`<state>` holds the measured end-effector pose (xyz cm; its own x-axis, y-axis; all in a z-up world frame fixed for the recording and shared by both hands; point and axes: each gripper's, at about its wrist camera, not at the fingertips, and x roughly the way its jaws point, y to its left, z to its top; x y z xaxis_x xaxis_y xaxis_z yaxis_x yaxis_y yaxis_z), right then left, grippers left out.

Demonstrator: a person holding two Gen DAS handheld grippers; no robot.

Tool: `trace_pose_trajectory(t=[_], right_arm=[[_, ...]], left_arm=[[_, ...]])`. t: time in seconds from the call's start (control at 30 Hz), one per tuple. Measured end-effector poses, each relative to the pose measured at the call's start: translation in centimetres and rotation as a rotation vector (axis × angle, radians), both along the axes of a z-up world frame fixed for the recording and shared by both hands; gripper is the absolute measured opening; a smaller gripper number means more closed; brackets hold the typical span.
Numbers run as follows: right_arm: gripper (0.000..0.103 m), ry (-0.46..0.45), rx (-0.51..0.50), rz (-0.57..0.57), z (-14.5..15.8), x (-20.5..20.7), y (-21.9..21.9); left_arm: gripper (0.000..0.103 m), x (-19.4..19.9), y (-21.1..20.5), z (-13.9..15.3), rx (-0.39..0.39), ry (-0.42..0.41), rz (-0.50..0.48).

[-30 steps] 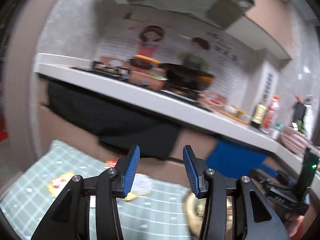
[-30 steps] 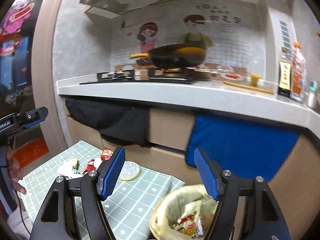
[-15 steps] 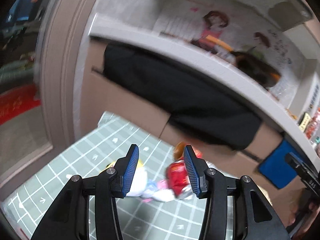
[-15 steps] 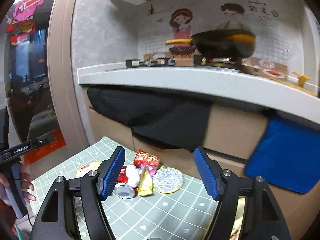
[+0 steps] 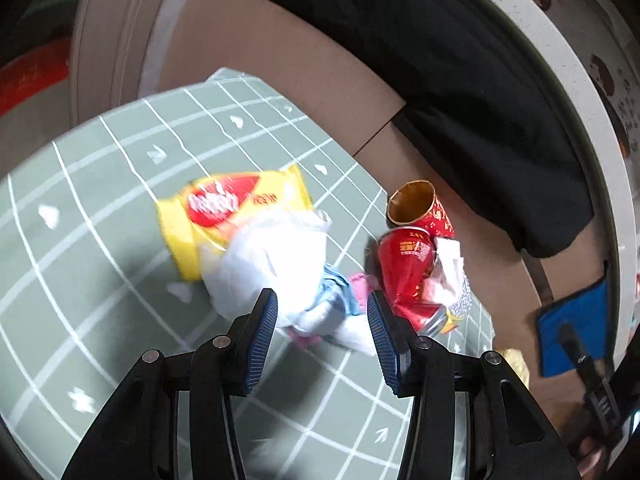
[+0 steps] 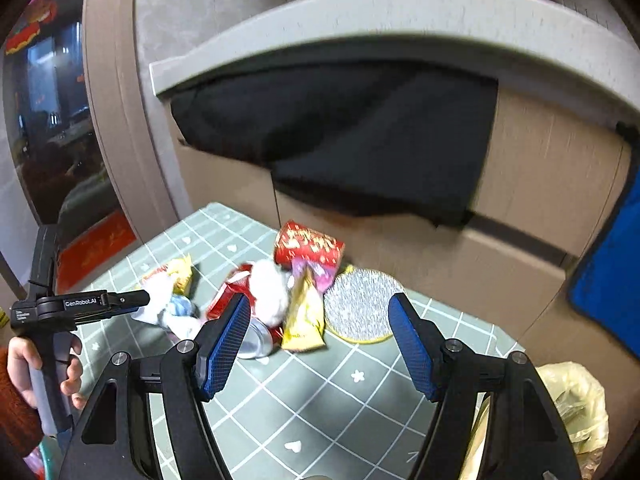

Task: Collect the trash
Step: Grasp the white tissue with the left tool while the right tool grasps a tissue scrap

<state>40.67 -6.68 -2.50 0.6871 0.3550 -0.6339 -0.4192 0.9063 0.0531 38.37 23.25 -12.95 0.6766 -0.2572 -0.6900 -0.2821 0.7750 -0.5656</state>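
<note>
A heap of trash lies on a green checked tablecloth [image 5: 100,208]. In the left wrist view I see a yellow snack bag [image 5: 216,208], crumpled white plastic [image 5: 272,264], a crushed red can [image 5: 408,272] and a red paper cup [image 5: 420,208]. My left gripper [image 5: 322,328] is open, just above the white plastic. In the right wrist view the red cup [image 6: 308,246], a small yellow packet [image 6: 304,316] and a silver round disc [image 6: 362,306] show. My right gripper [image 6: 320,336] is open, short of the heap. The left gripper [image 6: 80,306] also shows there.
A yellow trash bag [image 6: 576,404] with wrappers inside hangs off the table's right edge. Behind the table stands a cardboard counter front [image 6: 540,184] draped with a black cloth [image 6: 360,132] and a blue cloth [image 6: 608,276].
Both grippers have tilted down from the kitchen counter toward the table. The left gripper has closed in on the trash heap. The right has swung left, away from the yellow bag.
</note>
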Motion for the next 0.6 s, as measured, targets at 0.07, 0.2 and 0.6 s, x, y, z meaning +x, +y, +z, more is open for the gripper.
trace_pose_trajectory(t=[0.07, 0.2, 0.6], right_arm=[[0.069, 0.023, 0.009, -0.003, -0.9, 0.5, -0.1], [0.069, 0.058, 0.012, 0.011, -2.2, 1.1, 0.0], [0.062, 0.143, 0.037, 0.171, -5.0, 4.2, 4.9]], left_arm=[[0.048, 0.9, -0.8, -0.5, -0.008, 0.028, 0.036], [0.048, 2.6, -1.8, -1.6, 0.038, 0.092, 0.095], [0.04, -1.2, -3.8, -0.9, 0.144, 0.106, -0.119]])
